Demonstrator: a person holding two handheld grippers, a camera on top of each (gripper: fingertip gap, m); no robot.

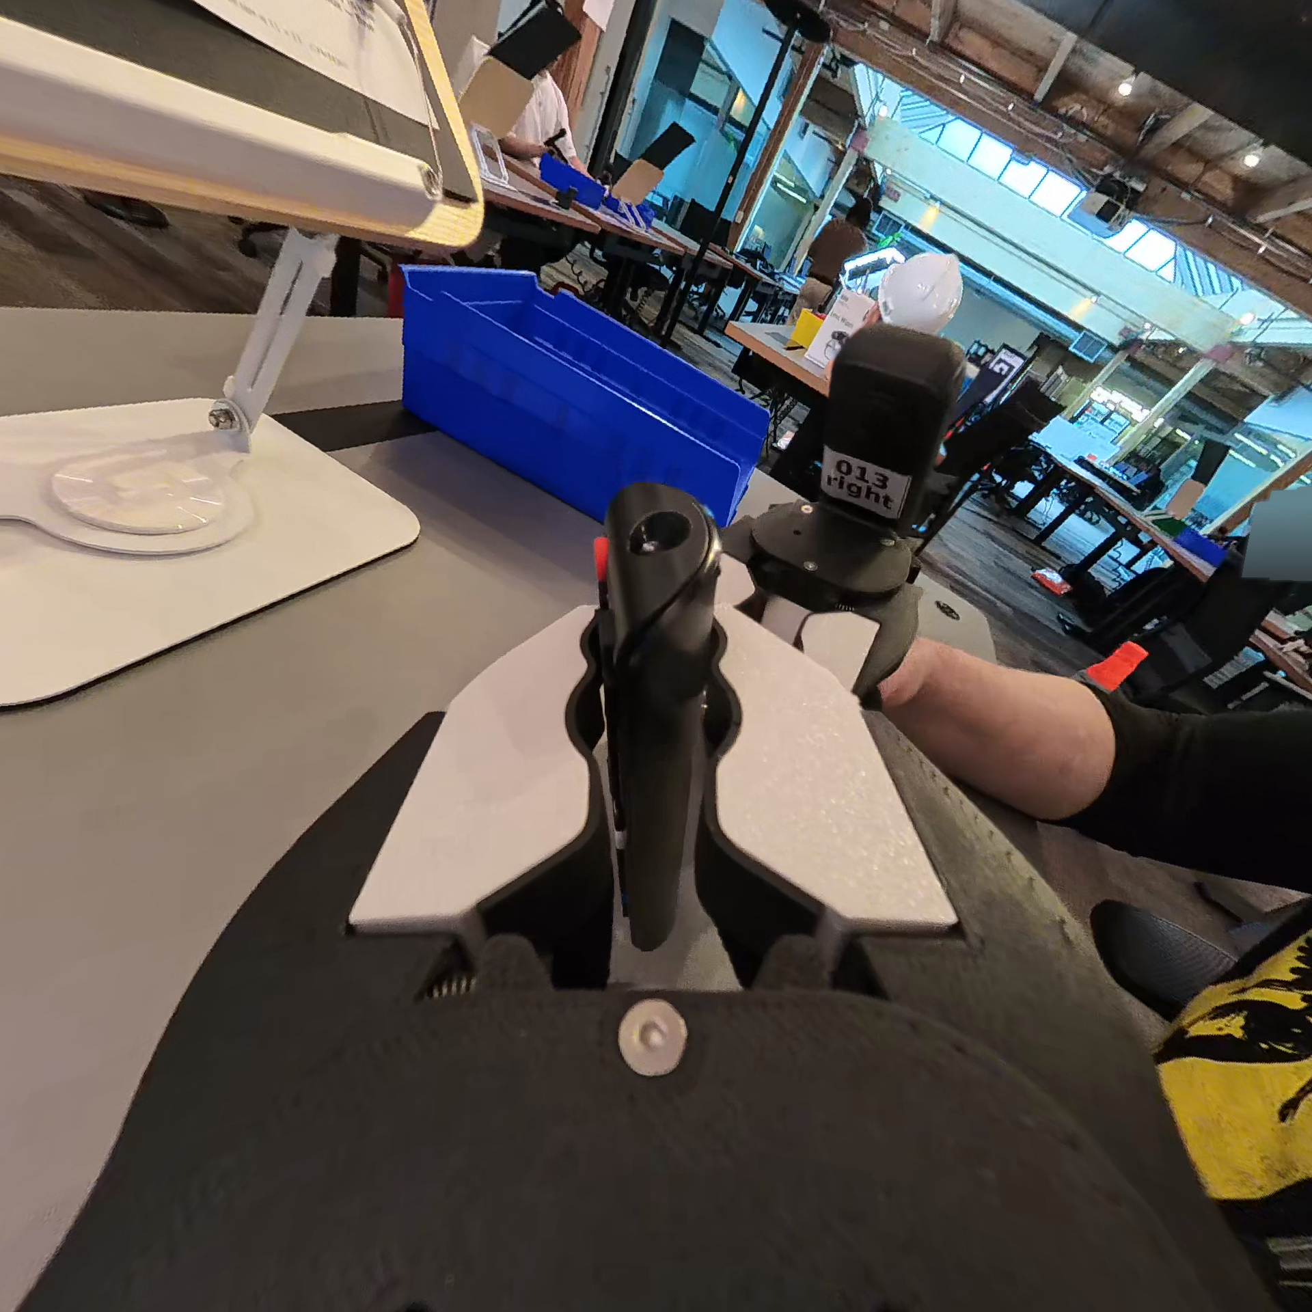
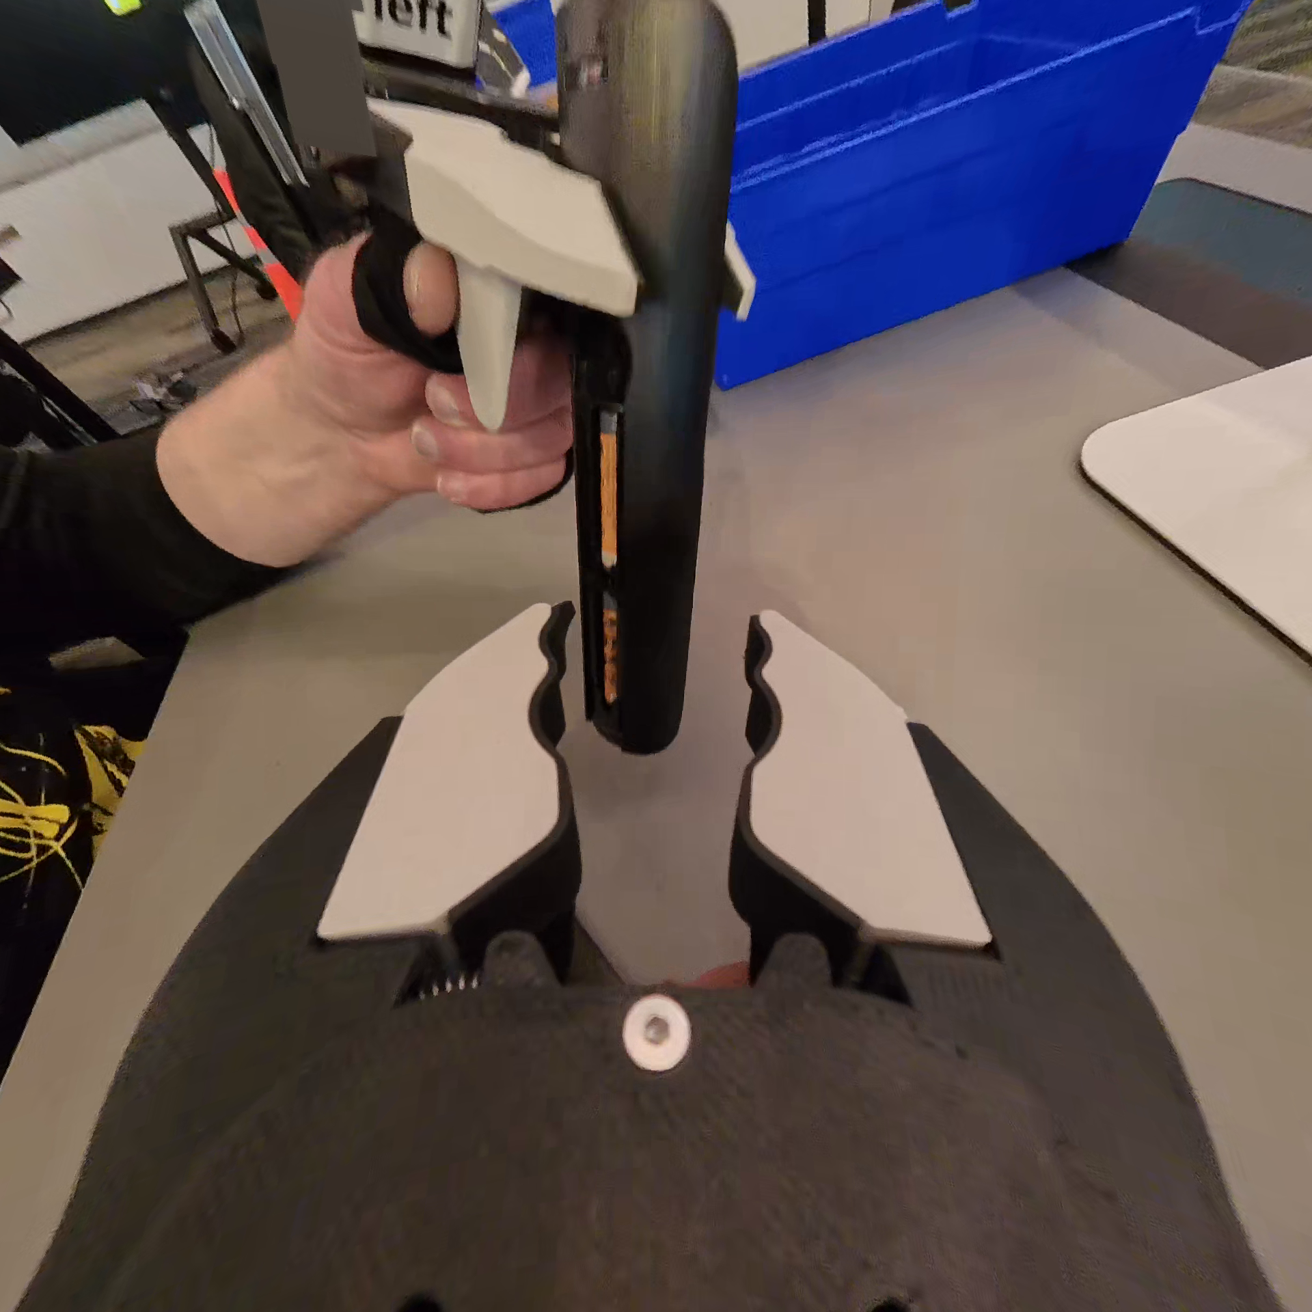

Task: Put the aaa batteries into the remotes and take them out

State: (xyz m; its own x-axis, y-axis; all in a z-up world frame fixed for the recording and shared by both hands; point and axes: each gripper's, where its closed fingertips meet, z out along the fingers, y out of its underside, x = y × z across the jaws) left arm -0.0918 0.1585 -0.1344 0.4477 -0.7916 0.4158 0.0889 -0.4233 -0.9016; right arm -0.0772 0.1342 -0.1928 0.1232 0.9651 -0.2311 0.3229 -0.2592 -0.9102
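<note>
The left gripper (image 1: 653, 681) has its jaws clamped on the slim black plastic remote (image 1: 657, 710), holding it clear of the grey surface (image 1: 213, 816). Its open back shows two orange-wrapped AAA batteries (image 2: 608, 554) seated end to end. The right gripper (image 2: 653, 681) hangs empty, jaws spread wide around the remote's lower end without touching. The next step looks like pulling a battery: approach the exposed slot squarely, pinch only the cell's sides, and keep the left grip steady. A blue plastic bin (image 2: 923, 177) sits behind.
</note>
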